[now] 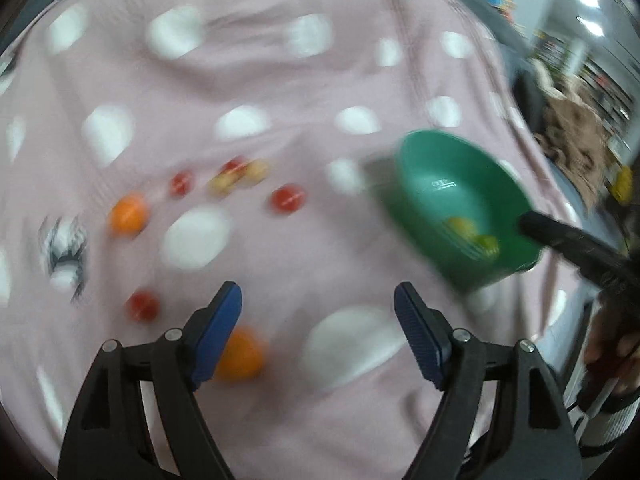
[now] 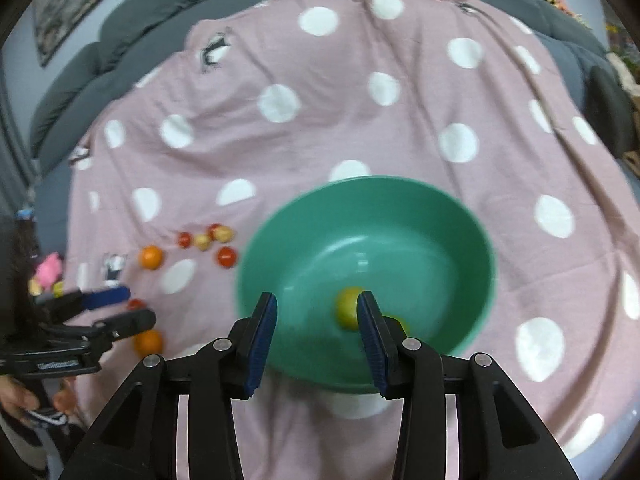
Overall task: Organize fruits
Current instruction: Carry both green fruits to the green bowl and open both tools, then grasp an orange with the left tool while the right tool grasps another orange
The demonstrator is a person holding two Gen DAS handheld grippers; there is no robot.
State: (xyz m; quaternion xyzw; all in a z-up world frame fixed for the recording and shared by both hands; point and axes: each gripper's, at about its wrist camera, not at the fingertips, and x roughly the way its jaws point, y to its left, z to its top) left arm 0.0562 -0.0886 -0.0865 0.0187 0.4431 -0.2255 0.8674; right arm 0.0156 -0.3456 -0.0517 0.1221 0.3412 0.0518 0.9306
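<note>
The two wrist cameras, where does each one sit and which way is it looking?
Left wrist: sits on the left tool, looking down along its open blue fingers at loose fruit on the dotted cloth.
Right wrist: sits on the right tool, looking down into the green bowl; the left tool and a hand show at the left edge.
Shared: the green bowl, cloth and nearest orange.

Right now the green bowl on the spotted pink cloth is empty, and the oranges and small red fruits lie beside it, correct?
Not empty: the right wrist view shows yellow-green fruit already in the green bowl. The oranges and small red fruits do lie on the pink cloth.
</note>
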